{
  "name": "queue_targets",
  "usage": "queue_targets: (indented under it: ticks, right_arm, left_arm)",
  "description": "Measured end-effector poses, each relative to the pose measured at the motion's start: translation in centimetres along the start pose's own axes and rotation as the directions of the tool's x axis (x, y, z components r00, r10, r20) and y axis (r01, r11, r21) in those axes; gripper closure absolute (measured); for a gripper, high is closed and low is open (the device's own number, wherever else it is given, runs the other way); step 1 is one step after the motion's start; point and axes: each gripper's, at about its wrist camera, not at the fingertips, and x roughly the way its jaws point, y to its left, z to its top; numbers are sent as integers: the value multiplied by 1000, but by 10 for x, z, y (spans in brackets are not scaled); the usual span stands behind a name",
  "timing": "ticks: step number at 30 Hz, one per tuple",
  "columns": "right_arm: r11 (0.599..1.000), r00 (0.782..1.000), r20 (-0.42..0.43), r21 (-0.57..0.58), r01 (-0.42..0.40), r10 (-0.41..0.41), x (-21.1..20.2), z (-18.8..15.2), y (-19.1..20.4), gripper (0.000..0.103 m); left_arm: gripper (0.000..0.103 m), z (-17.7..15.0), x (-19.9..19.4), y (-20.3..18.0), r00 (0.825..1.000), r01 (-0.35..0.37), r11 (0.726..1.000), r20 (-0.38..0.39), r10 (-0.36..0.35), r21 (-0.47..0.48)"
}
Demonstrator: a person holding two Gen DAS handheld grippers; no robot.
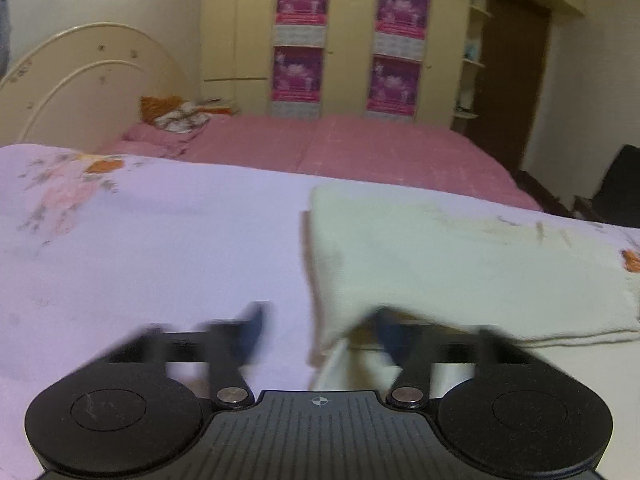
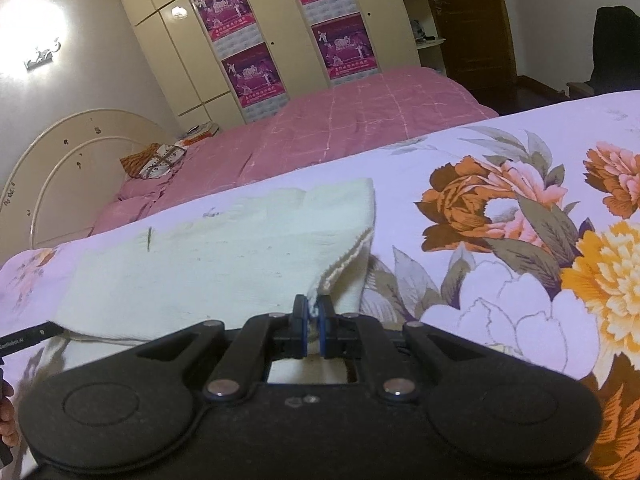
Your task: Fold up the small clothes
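Two grippers frame the cream cloth [image 2: 224, 264] lying on the floral sheet [image 2: 520, 240]. Your right gripper [image 2: 313, 312] is clamped on its right corner; your left gripper [image 1: 320, 320] has jaws spread wide at its left edge.

Warm, fairly dim indoor light fills both views, tinting the walls yellowish. In the right wrist view a wall lamp [image 2: 38, 28] blows out into a white glare patch, and a smaller reflection [image 2: 179, 11] shines on the glossy wardrobe [image 2: 168, 52]. The left wrist view is motion-blurred: the left claw [image 1: 320, 332] smears, and the cream cloth [image 1: 460, 264] looks soft. Fisheye distortion bends the bed [image 2: 360, 128] and darkens the corners.
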Motion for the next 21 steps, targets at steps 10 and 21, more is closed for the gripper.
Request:
queue_targets:
  ticks: [10, 21]
  right_arm:
    - [1000, 1000, 19, -2, -13, 13, -2, 1, 5, 97]
    - [1000, 1000, -18, 15, 4, -4, 4, -7, -4, 97]
  left_arm:
    - [94, -20, 10, 46, 994, 108, 923, 33, -104, -369]
    - [84, -31, 13, 58, 990, 133, 910, 2, -143, -394]
